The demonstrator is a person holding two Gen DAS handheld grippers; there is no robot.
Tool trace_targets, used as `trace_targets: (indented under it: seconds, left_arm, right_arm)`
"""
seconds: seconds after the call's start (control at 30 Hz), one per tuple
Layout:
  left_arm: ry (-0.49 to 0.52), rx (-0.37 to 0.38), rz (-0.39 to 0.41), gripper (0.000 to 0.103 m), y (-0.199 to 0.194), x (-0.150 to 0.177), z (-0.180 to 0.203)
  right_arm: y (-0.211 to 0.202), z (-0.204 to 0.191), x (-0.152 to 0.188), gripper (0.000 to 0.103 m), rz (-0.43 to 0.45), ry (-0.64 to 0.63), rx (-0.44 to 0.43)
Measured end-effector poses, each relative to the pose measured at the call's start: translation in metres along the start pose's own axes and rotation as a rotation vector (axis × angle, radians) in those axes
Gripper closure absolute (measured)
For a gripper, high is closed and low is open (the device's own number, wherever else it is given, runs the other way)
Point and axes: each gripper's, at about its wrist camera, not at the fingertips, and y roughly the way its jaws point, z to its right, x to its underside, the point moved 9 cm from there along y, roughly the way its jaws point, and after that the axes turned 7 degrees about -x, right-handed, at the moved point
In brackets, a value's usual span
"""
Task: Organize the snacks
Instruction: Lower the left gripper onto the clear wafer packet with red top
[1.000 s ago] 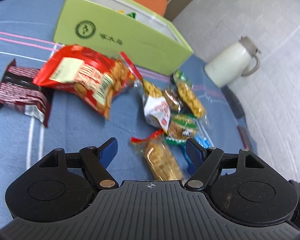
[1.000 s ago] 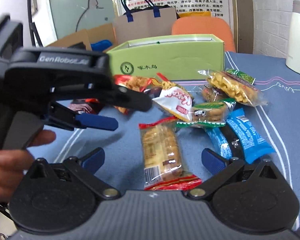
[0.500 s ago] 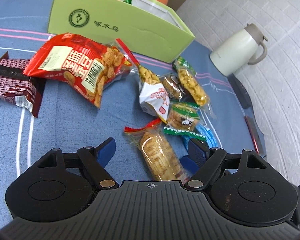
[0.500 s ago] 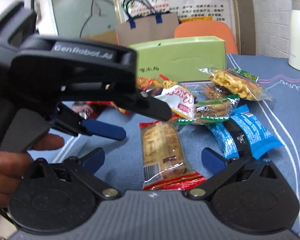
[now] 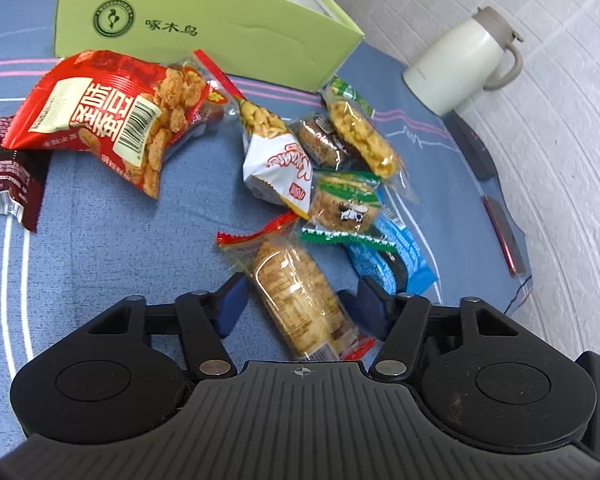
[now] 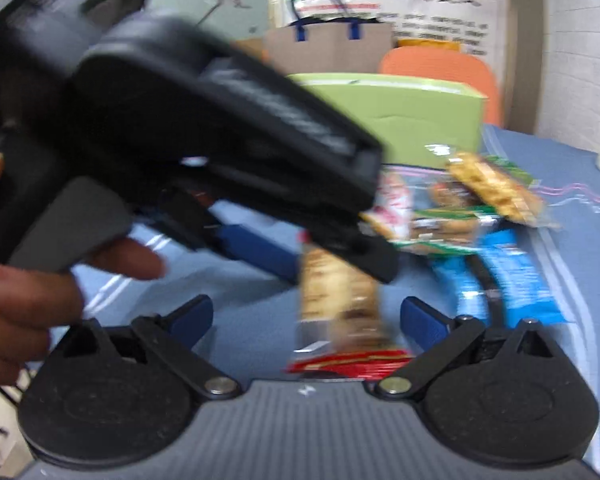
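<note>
**Snacks strewn on a blue tablecloth**

On a blue-clothed table [image 5: 100, 248], the left gripper [image 5: 300, 300] straddles a clear-wrapped biscuit pack [image 5: 300, 300], its jaws closing but seemingly not yet pressing it. Just beyond lie a green-wrapped cake [image 5: 346, 200] and blue packets [image 5: 396, 260]; farther off, a red bean bag [image 5: 112, 120] and the green box [image 5: 204, 32]. The right gripper [image 6: 306, 316] hangs wide, closing slightly, over the same pack's red end, blurred.
</note>
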Motion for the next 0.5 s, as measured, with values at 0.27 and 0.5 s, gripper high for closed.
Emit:
trace_targets:
  seconds: [0.27,0.5]
  left_arm:
    - [-0.002,-0.025,-0.004,0.067,-0.019,0.005,-0.027]
    - [-0.008,-0.044,0.014,0.050,-0.010,-0.001,-0.021]
  right_arm:
    - [0.012,-0.030,-0.011,0.005,0.013,-0.046,-0.037]
    - [0.010,-0.017,-0.012,0.005,0.007,-0.034,0.060]
